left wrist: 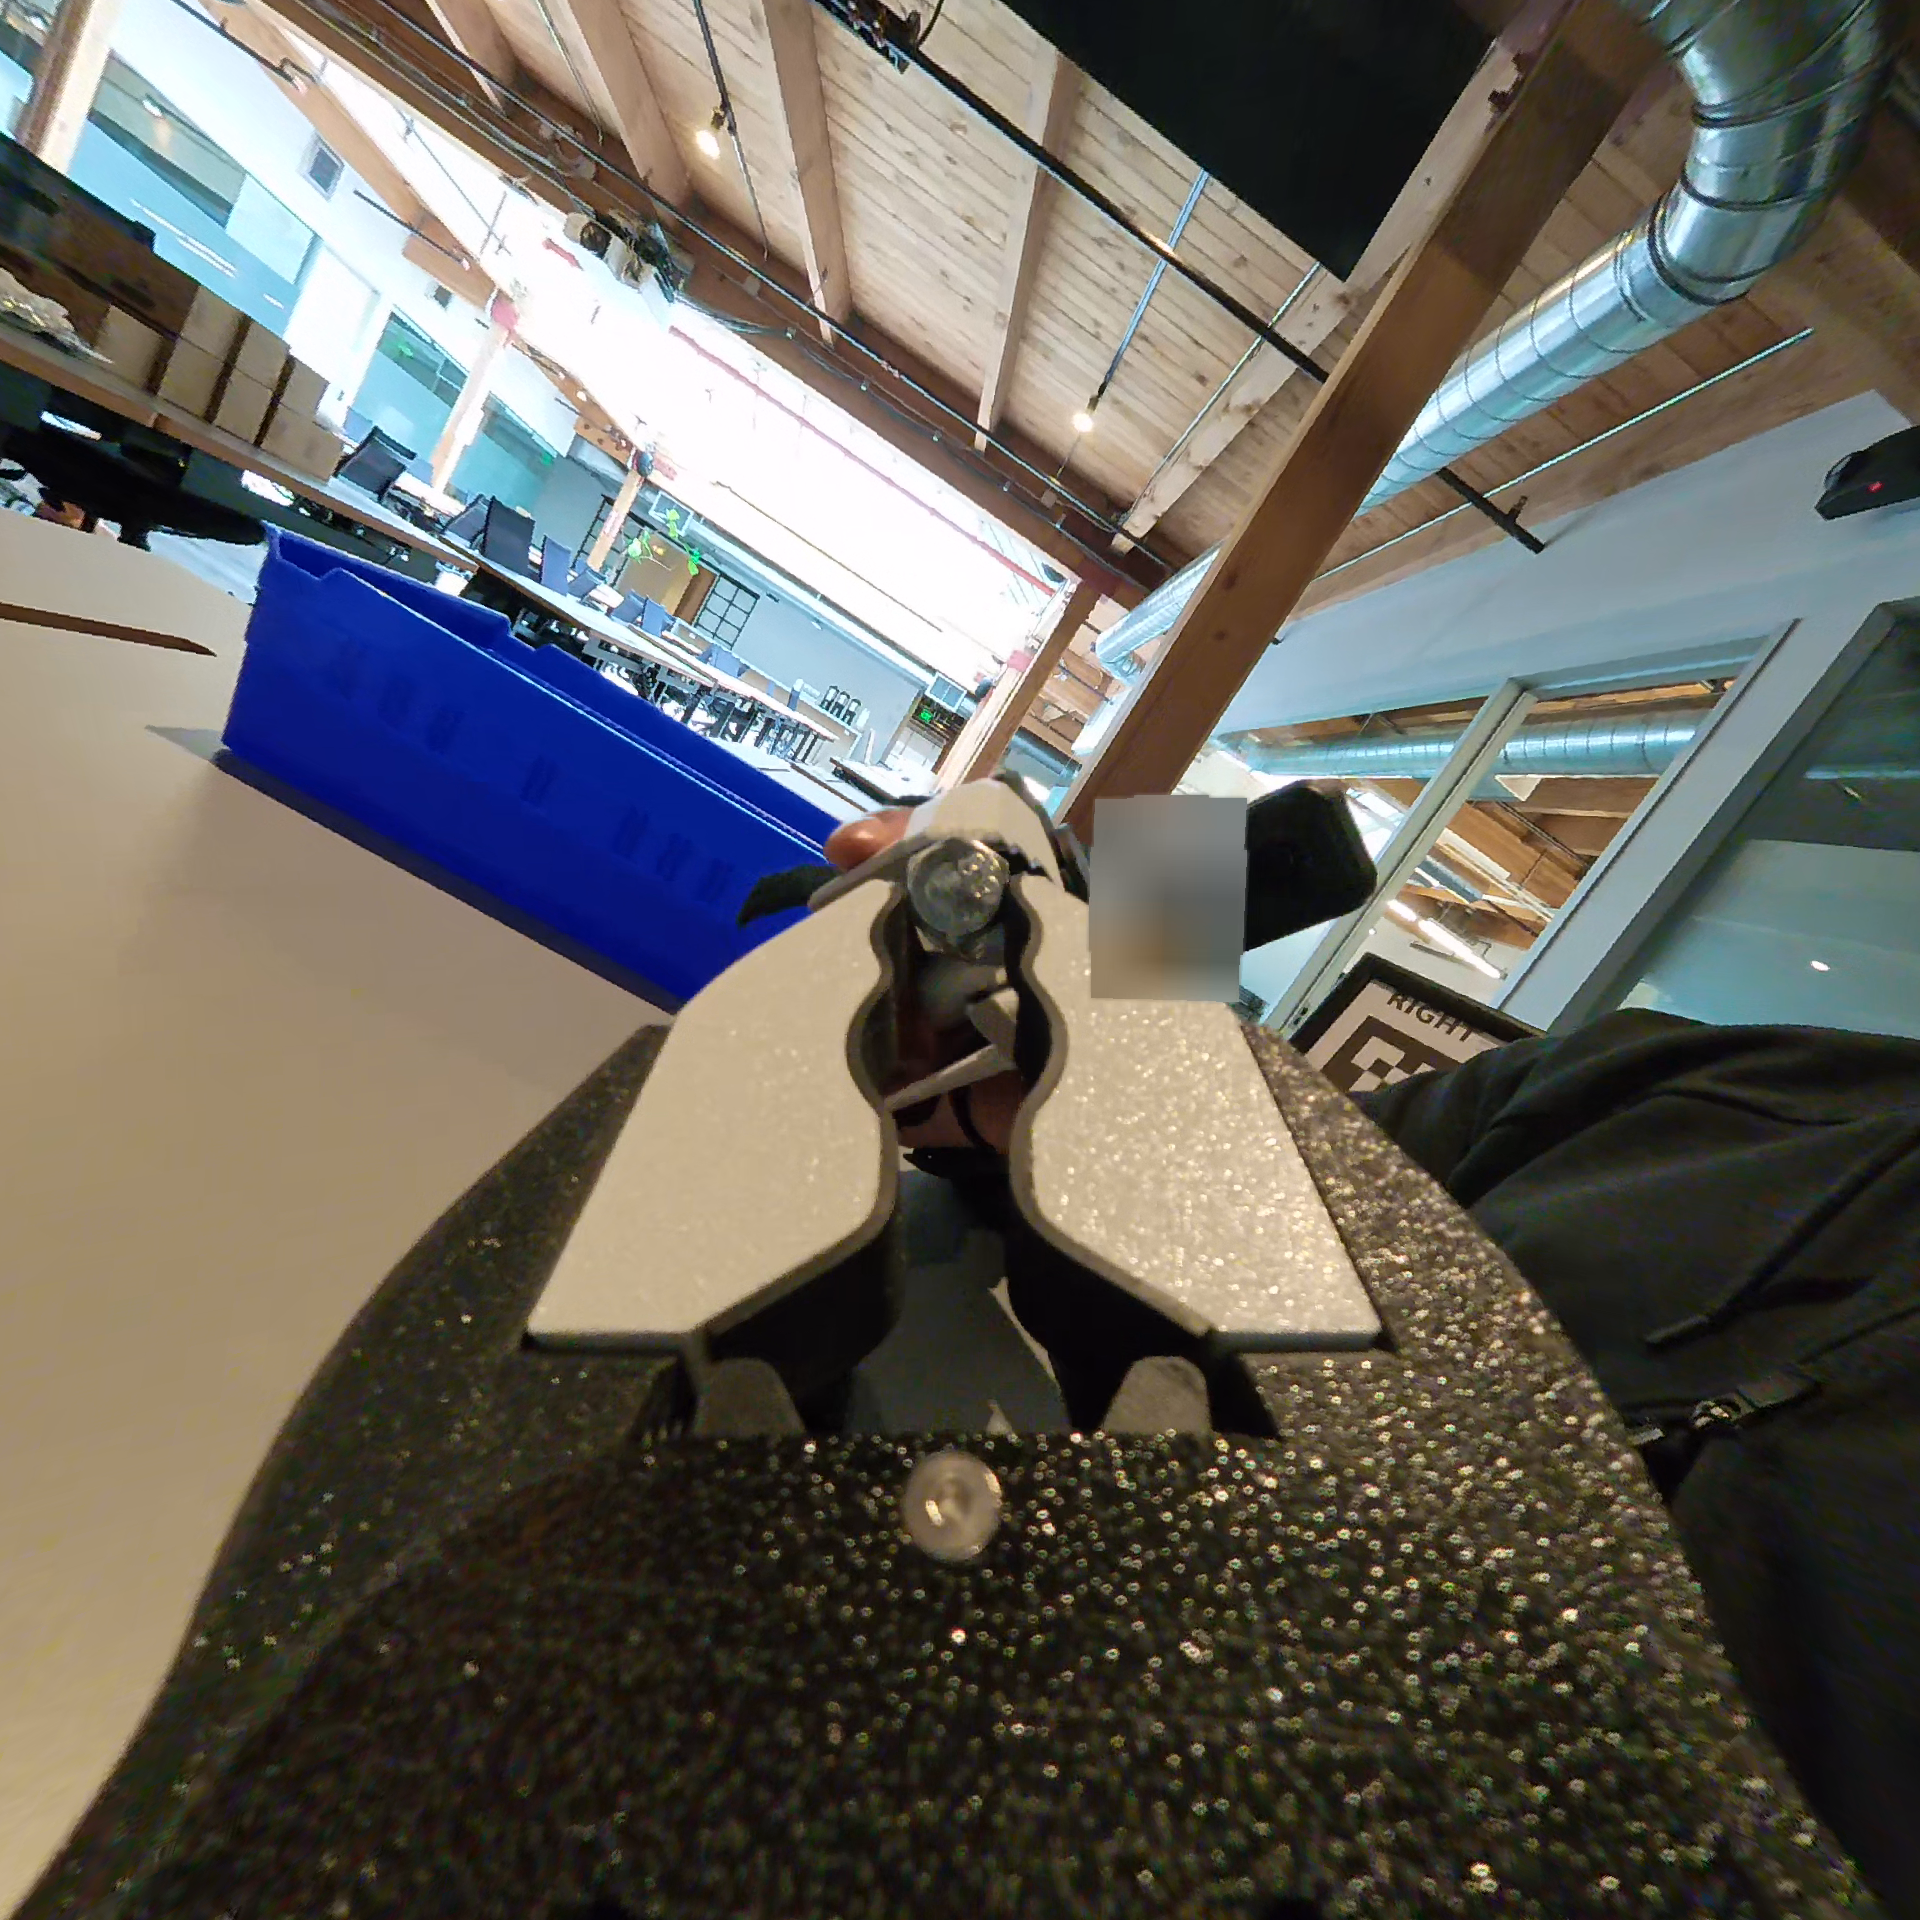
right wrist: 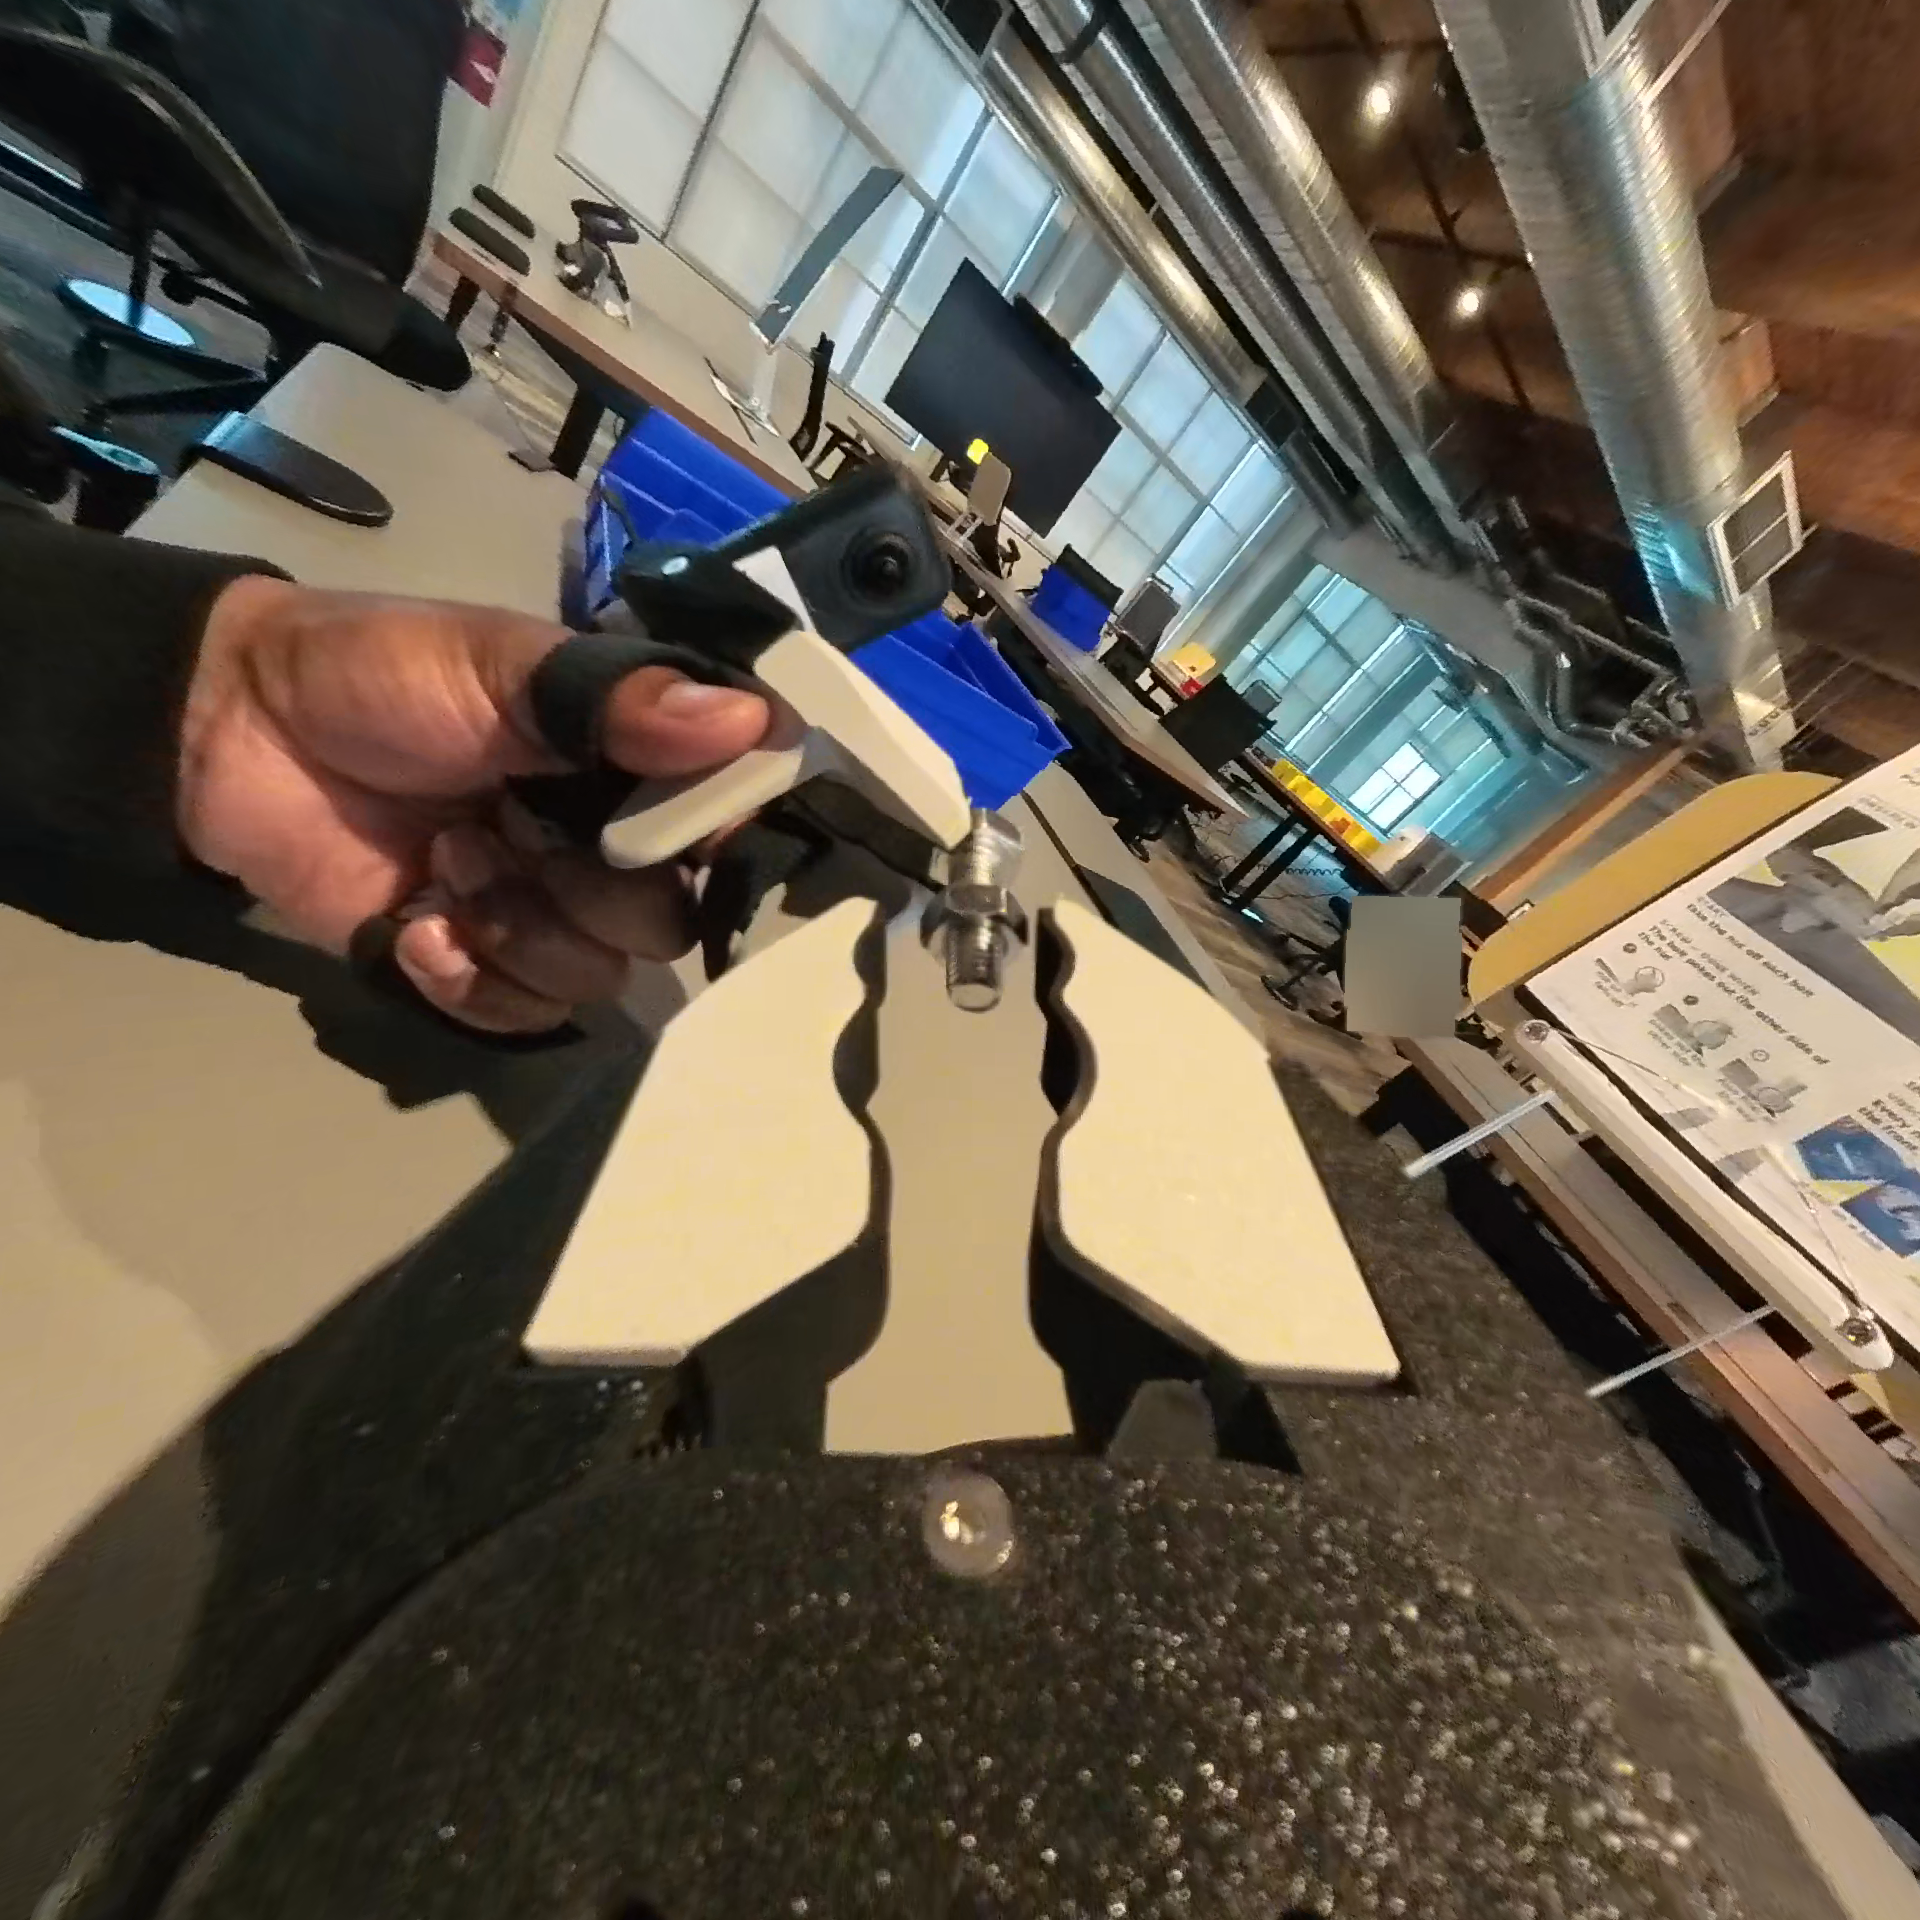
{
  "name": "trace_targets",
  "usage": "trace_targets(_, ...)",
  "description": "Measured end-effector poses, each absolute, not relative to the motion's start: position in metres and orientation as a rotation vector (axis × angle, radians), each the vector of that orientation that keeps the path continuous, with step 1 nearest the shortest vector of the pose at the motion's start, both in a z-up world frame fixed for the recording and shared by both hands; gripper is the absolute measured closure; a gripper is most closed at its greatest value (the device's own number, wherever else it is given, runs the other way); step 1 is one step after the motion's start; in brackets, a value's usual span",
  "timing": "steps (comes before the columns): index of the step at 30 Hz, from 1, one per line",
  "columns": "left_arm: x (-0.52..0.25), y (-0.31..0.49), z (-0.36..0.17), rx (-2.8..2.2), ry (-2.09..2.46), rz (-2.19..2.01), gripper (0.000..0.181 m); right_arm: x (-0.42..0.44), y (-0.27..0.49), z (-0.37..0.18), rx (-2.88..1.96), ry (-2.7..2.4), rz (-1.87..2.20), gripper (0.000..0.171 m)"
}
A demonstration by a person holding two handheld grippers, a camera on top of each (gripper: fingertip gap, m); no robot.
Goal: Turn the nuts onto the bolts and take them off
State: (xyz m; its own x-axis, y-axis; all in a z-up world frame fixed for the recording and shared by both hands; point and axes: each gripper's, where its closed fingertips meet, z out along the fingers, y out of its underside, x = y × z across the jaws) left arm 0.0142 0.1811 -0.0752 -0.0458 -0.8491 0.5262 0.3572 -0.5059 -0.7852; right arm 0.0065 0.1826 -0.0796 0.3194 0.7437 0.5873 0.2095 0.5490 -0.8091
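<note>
Right gripper (right wrist: 961, 951) stands released, its 2 fingers flanking the nut (right wrist: 971, 916) without clear contact, while the left gripper (right wrist: 951, 831) clenches the head of the bolt (right wrist: 974, 961), whose long axis points straight back at the right gripper.

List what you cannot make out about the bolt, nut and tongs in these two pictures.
- Left wrist view: nut unseen, hidden behind the bolt head and left tongs.
- Right wrist view: bolt head hidden by the left tongs' fingers; whether the right tongs touch the nut is unclear.
</note>
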Motion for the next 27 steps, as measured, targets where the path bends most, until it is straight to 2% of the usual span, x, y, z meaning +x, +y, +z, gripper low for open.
trace_targets(1, 0.015, 0.181, -0.075, -1.325, 0.578, -1.701, 0.165, 0.007, 0.184, -0.080, -0.979, -1.225, 0.435, 0.150)
trace_targets(4, 0.015, 0.181, -0.076, -1.331, 0.582, -1.687, 0.165, 0.007, 0.185, -0.081, -1.041, -1.216, 0.547, 0.151)
trace_targets(9, 0.016, 0.180, -0.077, -1.336, 0.595, -1.671, 0.165, 0.008, 0.180, -0.080, -1.292, -1.092, 1.309, 0.152)
trace_targets(11, 0.017, 0.180, -0.076, -1.336, 0.597, -1.664, 0.164, 0.010, 0.179, -0.079, -1.311, -1.047, 1.490, 0.151)
trace_targets(14, 0.012, 0.184, -0.075, -1.331, 0.561, -1.659, 0.164, 0.012, 0.187, -0.076, -1.258, -1.039, 1.300, 0.138)
trace_targets(18, 0.008, 0.187, -0.074, -1.317, 0.524, -1.686, 0.165, 0.014, 0.187, -0.072, -1.109, -1.128, 0.844, 0.133)
trace_targets(23, 0.010, 0.185, -0.075, -1.324, 0.534, -1.700, 0.165, 0.007, 0.186, -0.082, -0.970, -1.236, 0.379, 0.134)
trace_targets(27, 0.014, 0.184, -0.078, -1.343, 0.558, -1.700, 0.165, 0.006, 0.189, -0.084, -0.950, -1.227, 0.224, 0.151)
